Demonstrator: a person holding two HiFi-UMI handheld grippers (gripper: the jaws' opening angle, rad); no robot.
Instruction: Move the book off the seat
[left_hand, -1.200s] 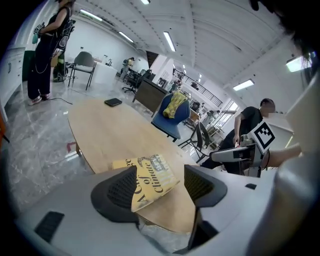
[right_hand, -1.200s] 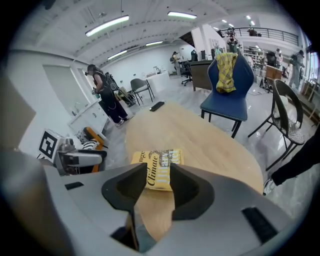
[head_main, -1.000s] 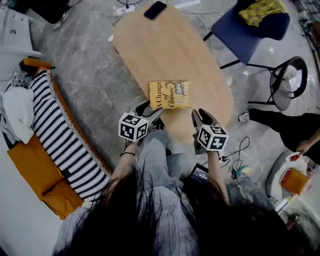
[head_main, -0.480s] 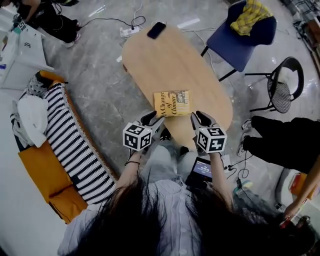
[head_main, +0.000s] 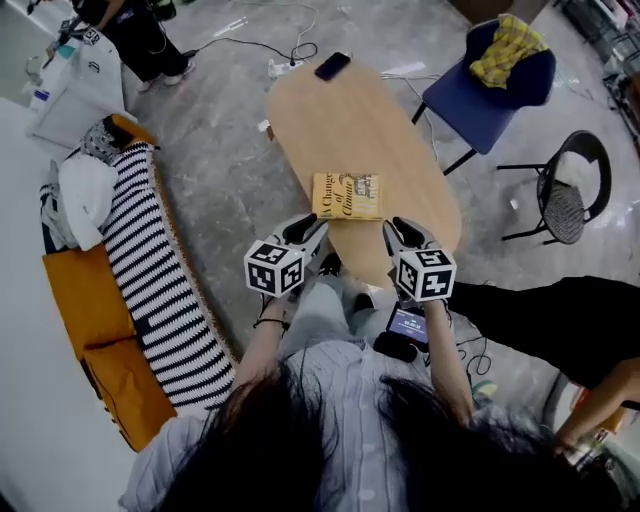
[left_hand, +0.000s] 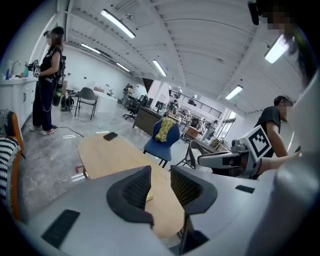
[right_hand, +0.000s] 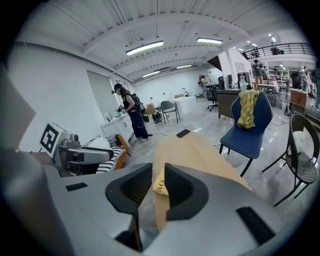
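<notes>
- Yellow-covered book (head_main: 346, 196) lies flat and cover up on the pale wooden oval desk (head_main: 340, 115) at centre frame, towards the desk's lower end. It is well clear of the striped, orange-cushioned sofa (head_main: 150, 270) at left, so the move off the seat looks complete.
- Left hand-held gripper (head_main: 305, 232) and right hand-held gripper (head_main: 405, 235) hang just below the book, one at each lower corner and touching nothing. Both sets of jaws have just been closing and now stand a narrow gap apart. Nothing is between the pads; only the distant desk and book show through the gaps.
- Book's long axis runs left to right across the frame, roughly crosswise to the desk, which slants from upper left to lower right. The title lines read bottom to top, so the head of the book points to frame left. The spine, by that reading, is probably along the lower edge nearest the person.
- Risk, as judged: the book sits close to the desk's near end and beside both jaw tips. A careless sweep of either tool could nudge it askew or off the edge onto the floor.
- Second risk: any regrasp with jaws this narrow would likely butt the cover and shove the book instead of taking it.
</notes>
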